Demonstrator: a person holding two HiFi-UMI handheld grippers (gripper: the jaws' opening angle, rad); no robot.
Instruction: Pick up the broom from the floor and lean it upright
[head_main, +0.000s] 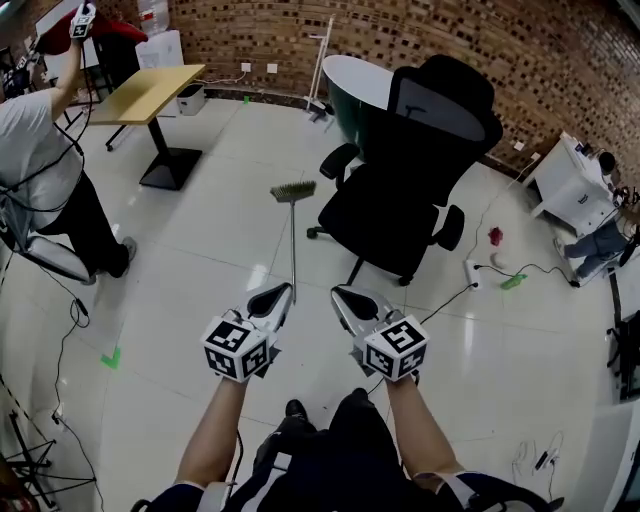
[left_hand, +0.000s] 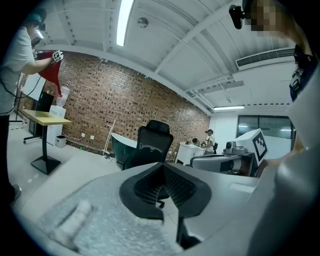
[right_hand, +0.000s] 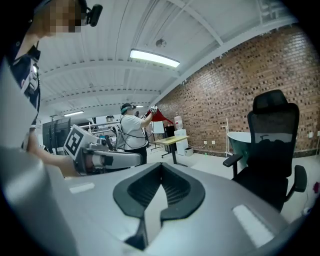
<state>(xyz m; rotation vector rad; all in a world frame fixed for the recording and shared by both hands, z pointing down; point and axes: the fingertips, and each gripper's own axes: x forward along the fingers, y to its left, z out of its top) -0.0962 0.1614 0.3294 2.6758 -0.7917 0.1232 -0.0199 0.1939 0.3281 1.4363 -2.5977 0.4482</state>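
The broom (head_main: 293, 235) lies flat on the pale tiled floor, its bristle head (head_main: 292, 191) far from me and its thin handle running straight toward me. My left gripper (head_main: 283, 291) hovers over the near end of the handle, shut and empty; the left gripper view shows its jaws (left_hand: 161, 166) meeting with nothing between them. Just to the right of the handle, my right gripper (head_main: 340, 293) is also shut and empty, its jaws (right_hand: 161, 165) closed tip to tip. Neither gripper view shows the broom.
A black office chair (head_main: 405, 190) stands just right of the broom, with a green round table (head_main: 355, 95) behind it. A person (head_main: 45, 170) stands at the left near a wooden desk (head_main: 150, 95). Cables and a power strip (head_main: 470, 272) lie at the right.
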